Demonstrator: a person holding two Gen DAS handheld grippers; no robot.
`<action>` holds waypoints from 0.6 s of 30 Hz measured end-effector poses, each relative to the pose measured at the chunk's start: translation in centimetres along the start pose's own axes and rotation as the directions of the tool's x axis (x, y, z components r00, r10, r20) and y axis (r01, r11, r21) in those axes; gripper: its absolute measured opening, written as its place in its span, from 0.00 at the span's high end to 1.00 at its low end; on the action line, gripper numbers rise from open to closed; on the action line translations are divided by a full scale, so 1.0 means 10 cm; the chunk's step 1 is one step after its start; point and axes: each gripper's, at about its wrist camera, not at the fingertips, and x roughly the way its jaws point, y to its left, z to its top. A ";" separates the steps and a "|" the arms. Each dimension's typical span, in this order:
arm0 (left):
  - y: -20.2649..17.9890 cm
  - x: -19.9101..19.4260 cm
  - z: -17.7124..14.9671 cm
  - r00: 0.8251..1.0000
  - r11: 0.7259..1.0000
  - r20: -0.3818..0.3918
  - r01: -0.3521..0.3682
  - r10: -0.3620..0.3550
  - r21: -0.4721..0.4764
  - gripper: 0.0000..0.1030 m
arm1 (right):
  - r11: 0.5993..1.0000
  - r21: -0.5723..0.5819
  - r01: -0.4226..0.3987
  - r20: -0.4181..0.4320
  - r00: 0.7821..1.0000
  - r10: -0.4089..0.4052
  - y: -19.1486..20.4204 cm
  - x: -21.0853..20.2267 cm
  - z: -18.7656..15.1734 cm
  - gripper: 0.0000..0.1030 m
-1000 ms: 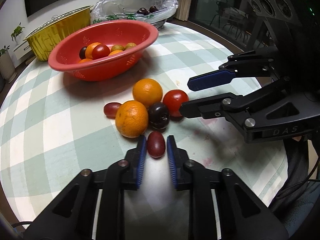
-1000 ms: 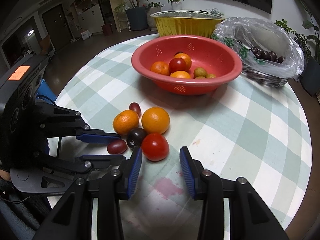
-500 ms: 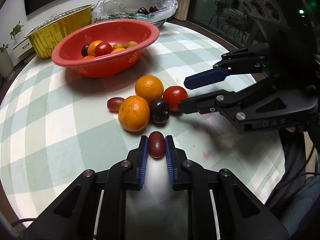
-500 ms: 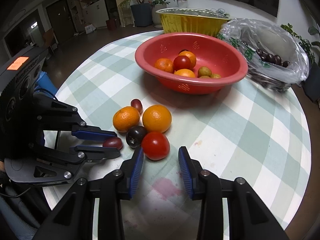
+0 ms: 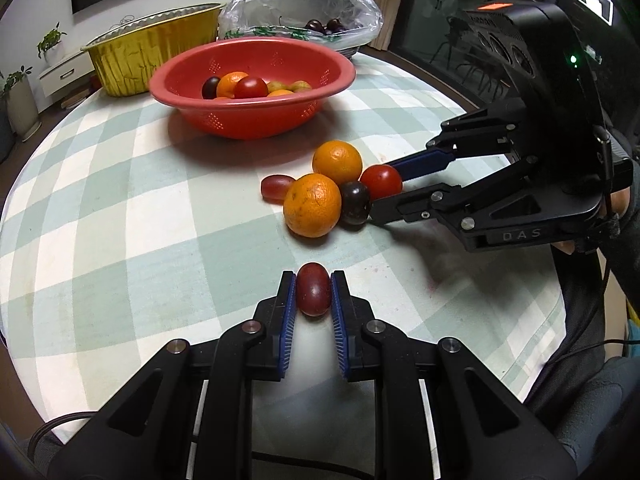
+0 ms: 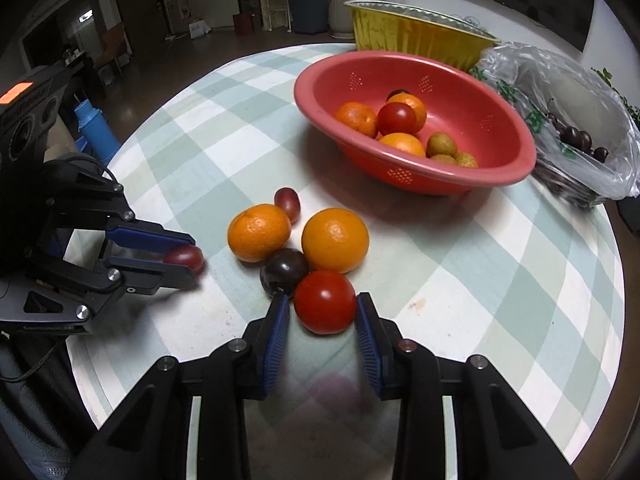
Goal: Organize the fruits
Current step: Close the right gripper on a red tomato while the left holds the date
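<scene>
My left gripper (image 5: pixel 313 280) is shut on a small dark red oval fruit (image 5: pixel 313 290) and holds it just above the checked tablecloth, a little away from the fruit cluster. It also shows in the right wrist view as the left gripper (image 6: pixel 188 258). The cluster holds two oranges (image 6: pixel 259 233) (image 6: pixel 335 240), a dark plum (image 6: pixel 284 270), a red tomato (image 6: pixel 325 302) and another small red fruit (image 6: pixel 288 202). My right gripper (image 6: pixel 322 304) has the tomato between its blue pads, and its jaws are closing, nearly touching it. A red bowl (image 6: pixel 440 184) with several fruits stands beyond.
A gold foil tray (image 6: pixel 400 32) and a clear plastic bag of dark cherries (image 6: pixel 568 120) sit behind the bowl. A blue bottle (image 6: pixel 94 128) stands off the round table's left edge. The table edge runs close under both grippers.
My left gripper has drawn the small red fruit back from the cluster. The right jaws have narrowed around the tomato and the right gripper has rolled slightly.
</scene>
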 end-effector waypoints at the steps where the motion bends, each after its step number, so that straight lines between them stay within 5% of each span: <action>1: 0.00 0.00 0.00 1.000 1.000 0.003 0.002 -0.002 0.000 0.84 | 1.000 0.004 0.002 0.001 1.000 -0.002 -0.01 -0.01 -0.01 0.68; 18: 0.20 -0.23 0.22 0.998 0.999 0.069 0.004 -0.002 -0.032 0.84 | 0.982 0.181 -0.060 0.095 0.995 0.044 -0.18 -0.35 -0.24 0.68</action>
